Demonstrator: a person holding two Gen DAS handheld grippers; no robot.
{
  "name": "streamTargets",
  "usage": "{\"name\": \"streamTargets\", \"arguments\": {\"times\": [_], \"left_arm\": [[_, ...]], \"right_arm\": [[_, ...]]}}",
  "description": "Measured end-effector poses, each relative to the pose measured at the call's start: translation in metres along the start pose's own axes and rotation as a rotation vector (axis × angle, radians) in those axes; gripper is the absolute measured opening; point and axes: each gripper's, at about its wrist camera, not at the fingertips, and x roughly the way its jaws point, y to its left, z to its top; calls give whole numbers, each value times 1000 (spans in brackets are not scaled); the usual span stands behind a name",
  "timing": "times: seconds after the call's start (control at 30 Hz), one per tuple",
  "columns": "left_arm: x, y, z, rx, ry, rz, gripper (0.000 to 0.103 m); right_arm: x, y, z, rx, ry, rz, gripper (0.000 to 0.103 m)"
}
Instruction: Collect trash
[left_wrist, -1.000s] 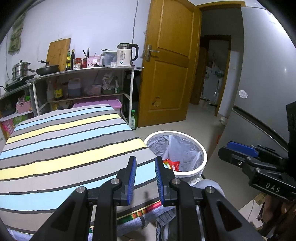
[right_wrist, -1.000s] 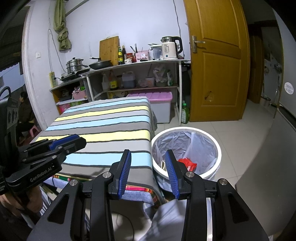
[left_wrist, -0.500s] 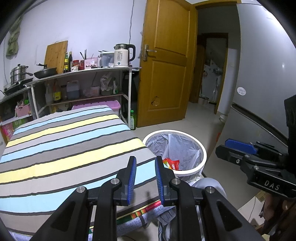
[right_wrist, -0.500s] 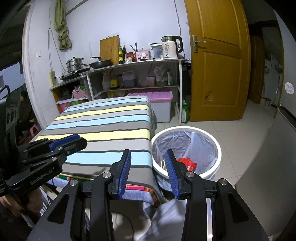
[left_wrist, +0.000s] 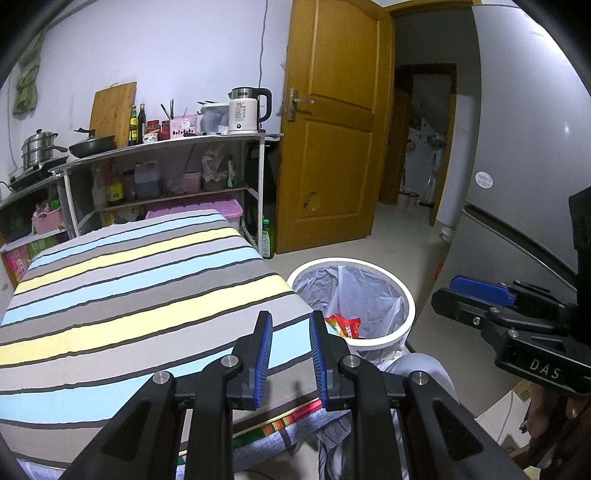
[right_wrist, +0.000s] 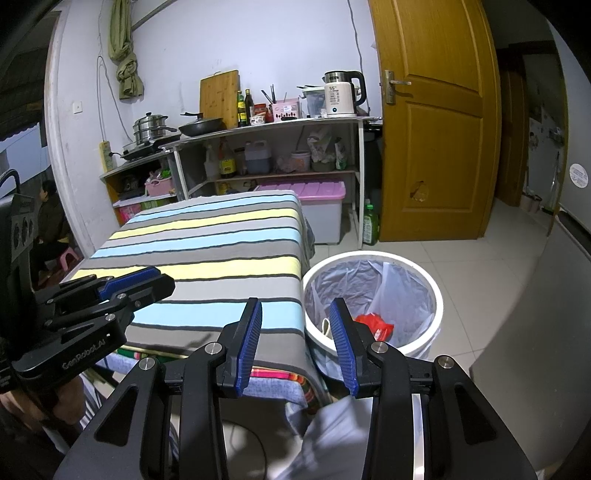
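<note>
A white round trash bin lined with a clear bag stands on the floor at the right of the striped table. A red wrapper lies inside it, also seen in the right wrist view in the bin. My left gripper is open and empty above the table's near right corner. My right gripper is open and empty above the table edge and the bin. Each gripper shows in the other's view, the right one and the left one.
A shelf rack with a kettle, pans and bottles stands behind the table. A pink-lidded box sits under it. A wooden door stands open beside a grey fridge. A person sits at far left.
The left wrist view has drifted slightly; the bin and table sit a little lower and nearer. Both grippers stay open and empty.
</note>
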Motion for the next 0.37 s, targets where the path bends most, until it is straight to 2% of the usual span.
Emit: {"name": "streamTargets", "arguments": {"times": [0.37], "left_arm": [[2,1,0,5,3,-8,20]], "right_arm": [[2,-1,0,-1,2,0,39]]}}
